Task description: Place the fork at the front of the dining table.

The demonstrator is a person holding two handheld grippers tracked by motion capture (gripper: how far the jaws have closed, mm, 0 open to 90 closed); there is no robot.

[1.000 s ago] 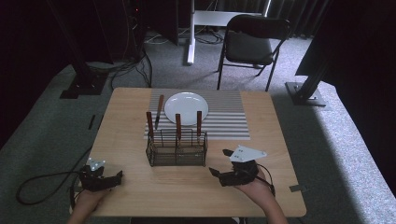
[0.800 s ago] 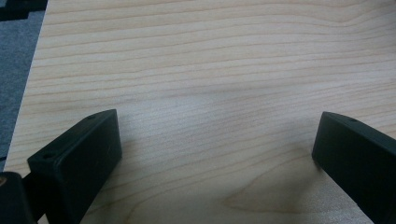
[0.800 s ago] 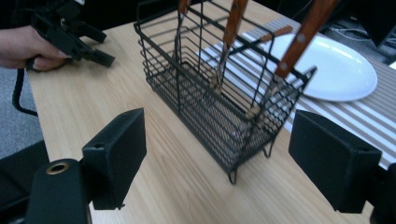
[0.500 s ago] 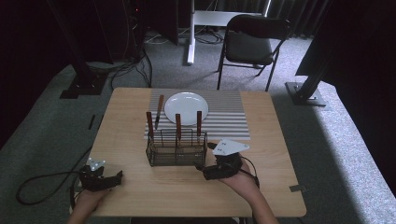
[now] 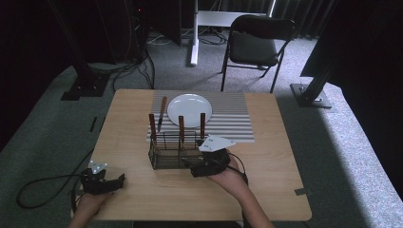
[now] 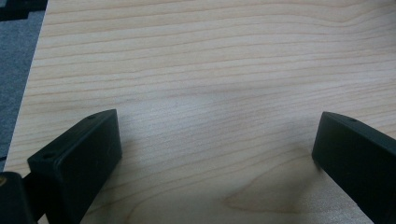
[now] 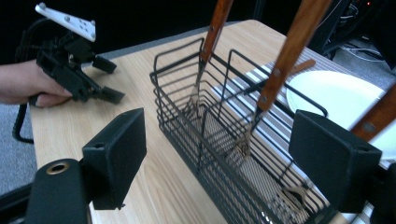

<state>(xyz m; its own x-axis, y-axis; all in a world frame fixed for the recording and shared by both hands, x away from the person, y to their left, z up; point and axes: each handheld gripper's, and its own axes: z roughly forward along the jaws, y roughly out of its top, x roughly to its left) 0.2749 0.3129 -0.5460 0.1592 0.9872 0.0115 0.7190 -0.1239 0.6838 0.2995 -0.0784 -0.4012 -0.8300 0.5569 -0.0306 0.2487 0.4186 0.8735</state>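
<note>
Grey carpet floor, black folding chair, dark curtains behind.

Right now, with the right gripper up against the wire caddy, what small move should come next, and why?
Probably raise the right gripper toward the nearest wooden handle. Its jaws stand open and empty beside the wire caddy, low against the basket's side, while the handles stick up above the rim.

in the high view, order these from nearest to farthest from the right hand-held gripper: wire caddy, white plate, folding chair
From the right hand-held gripper:
1. Wire caddy, right beside its jaws at mid-table.
2. White plate, beyond the caddy on the striped mat.
3. Folding chair, on the floor past the table's far edge.
</note>
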